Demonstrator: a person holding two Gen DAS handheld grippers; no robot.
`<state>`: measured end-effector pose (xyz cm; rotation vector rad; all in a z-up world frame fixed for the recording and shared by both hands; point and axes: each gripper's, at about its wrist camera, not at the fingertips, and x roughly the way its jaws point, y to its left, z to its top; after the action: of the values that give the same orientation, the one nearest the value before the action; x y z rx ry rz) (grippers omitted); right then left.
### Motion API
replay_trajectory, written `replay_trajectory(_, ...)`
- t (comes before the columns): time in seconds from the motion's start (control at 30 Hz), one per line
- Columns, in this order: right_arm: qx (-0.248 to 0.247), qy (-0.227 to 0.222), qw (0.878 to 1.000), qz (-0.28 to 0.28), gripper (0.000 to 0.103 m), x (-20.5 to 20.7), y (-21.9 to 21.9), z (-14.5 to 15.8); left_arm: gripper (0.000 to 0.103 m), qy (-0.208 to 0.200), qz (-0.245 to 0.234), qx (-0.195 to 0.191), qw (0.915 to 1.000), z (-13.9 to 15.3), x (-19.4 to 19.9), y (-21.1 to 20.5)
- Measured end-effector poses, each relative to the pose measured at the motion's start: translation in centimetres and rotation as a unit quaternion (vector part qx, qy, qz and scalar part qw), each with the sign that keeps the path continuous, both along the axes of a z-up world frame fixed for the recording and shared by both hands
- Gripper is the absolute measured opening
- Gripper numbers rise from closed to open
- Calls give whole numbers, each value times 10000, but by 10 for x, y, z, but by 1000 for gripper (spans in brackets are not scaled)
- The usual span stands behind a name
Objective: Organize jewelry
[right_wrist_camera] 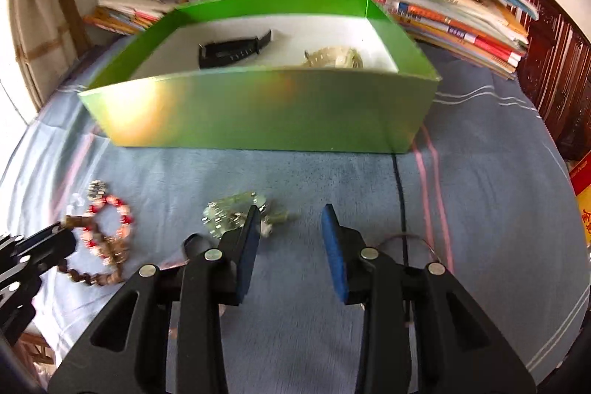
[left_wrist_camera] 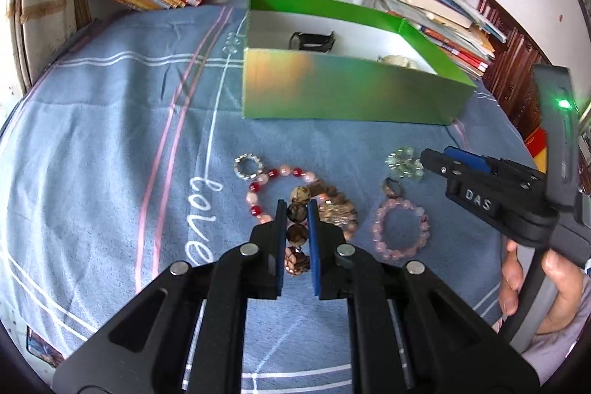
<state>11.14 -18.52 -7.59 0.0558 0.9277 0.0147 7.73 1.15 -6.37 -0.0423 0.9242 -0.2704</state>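
roughly five bracelets (left_wrist_camera: 400, 229), one green box (left_wrist_camera: 347, 91)

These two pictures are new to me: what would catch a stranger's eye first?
First the shiny green box at the back of the blue cloth, with a black watch and a pale bracelet inside. Then the beaded bracelets on the cloth in front: the left gripper is closed around a brown bead strand, with a pink bracelet beside it.

Green box (right_wrist_camera: 258, 109) walls ahead, open-topped, bare blue blanket (right_wrist_camera: 480, 209) rightward
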Motion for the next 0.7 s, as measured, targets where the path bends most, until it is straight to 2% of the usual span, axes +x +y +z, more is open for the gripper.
replay_trajectory(0.07, 34, 100, 9999, 107, 33, 2, 2, -4, 11, 33, 63, 9, 10000, -3, 2, 4)
replay_trajectory(0.17, -44, 81, 9997, 230, 5, -6, 7, -6, 11, 54, 111, 0, 9999, -5, 2, 8)
replay_trajectory(0.23, 96, 121, 9994, 297, 1, -11, 6, -7, 11, 53, 133, -10, 9999, -5, 1, 11)
replay_trajectory(0.53, 220, -257, 9993, 129, 0, -34, -7, 18, 11, 38, 266, -11, 9996, -3, -4, 22)
replay_trajectory(0.63, 212, -221, 9995, 35, 1, -29, -9, 17, 11, 70, 234, 2, 9997, -4, -4, 18)
replay_trajectory(0.67, 261, -156, 9995, -14, 3, -24, -10, 14, 11, 82, 218, 7, 9997, -5, -3, 16)
replay_trajectory(0.7, 310, -121, 9994, -22, 10, -20, -9, 12, 11, 94, 187, 18, 9998, -6, -4, 14)
